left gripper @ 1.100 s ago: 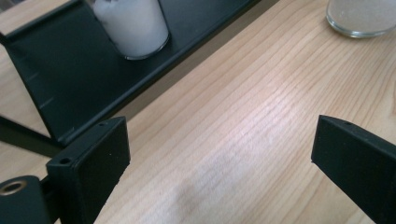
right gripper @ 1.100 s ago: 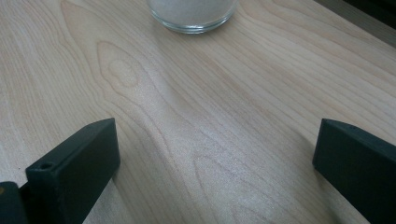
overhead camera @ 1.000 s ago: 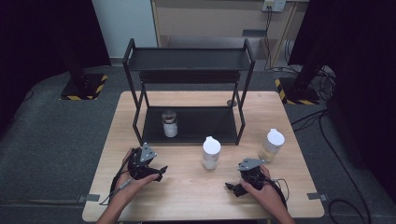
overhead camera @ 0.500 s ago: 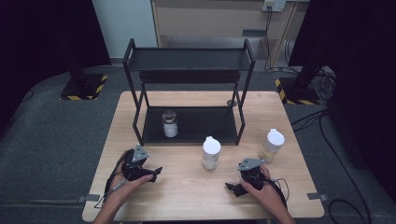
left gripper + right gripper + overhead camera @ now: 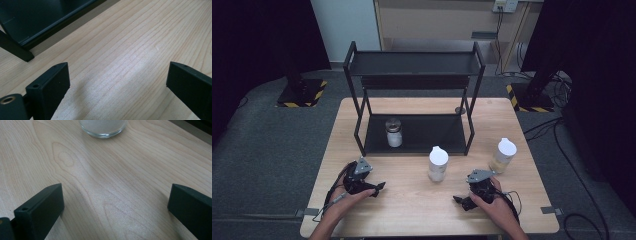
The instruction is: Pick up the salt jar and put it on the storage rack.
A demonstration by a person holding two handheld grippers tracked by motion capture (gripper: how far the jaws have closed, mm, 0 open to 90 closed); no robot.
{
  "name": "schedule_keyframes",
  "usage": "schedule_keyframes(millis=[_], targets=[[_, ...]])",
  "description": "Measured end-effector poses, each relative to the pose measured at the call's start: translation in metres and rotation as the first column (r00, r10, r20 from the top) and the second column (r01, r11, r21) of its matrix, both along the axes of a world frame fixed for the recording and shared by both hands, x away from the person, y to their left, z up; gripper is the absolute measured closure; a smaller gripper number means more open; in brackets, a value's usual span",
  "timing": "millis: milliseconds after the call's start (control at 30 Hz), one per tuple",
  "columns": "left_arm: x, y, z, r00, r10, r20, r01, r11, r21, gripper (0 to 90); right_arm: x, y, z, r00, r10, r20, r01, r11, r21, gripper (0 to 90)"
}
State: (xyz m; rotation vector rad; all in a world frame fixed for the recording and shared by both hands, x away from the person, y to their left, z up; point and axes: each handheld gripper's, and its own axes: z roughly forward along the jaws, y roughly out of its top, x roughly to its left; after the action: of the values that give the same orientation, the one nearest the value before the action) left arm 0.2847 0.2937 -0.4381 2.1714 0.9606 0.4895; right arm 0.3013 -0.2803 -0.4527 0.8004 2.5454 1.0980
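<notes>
High view: both claws (image 5: pixel 378 187) (image 5: pixel 458 200) apparently rest open, empty.

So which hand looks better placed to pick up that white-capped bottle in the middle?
Probably the right gripper: its open jaws already face the middle bottle, whose base shows just ahead in its own view. The left gripper sits farther off.
</notes>
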Motion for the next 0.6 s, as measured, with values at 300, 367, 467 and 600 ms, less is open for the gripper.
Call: schedule_keyframes(millis=[300,367,467,600], targets=[[0.0048,0.0026,-0.0051,0.9999,0.005,-0.014,-0.005,0.9999,0.013,3.9,0.0,0.0,0.0,1.0,0.0,0.0,0.0,1.0,0.0,1.0],[0.0061,0.0031,-0.0061,0.9998,0.009,-0.02,-0.008,0.9999,0.015,3.9,0.0,0.0,0.0,1.0,0.0,0.0,0.0,1.0,0.0,1.0],[0.0075,0.0039,-0.0077,0.9996,0.008,-0.027,-0.007,0.9999,0.012,3.9,0.0,0.0,0.0,1.0,0.0,0.0,0.0,1.0,0.0,1.0],[0.0096,0.0066,-0.0096,0.9994,0.007,-0.033,-0.007,1.0,-0.002,2.4,0.0001,0.0,0.0,1.0,0.0,0.0,0.0,1.0,0.0,1.0]])
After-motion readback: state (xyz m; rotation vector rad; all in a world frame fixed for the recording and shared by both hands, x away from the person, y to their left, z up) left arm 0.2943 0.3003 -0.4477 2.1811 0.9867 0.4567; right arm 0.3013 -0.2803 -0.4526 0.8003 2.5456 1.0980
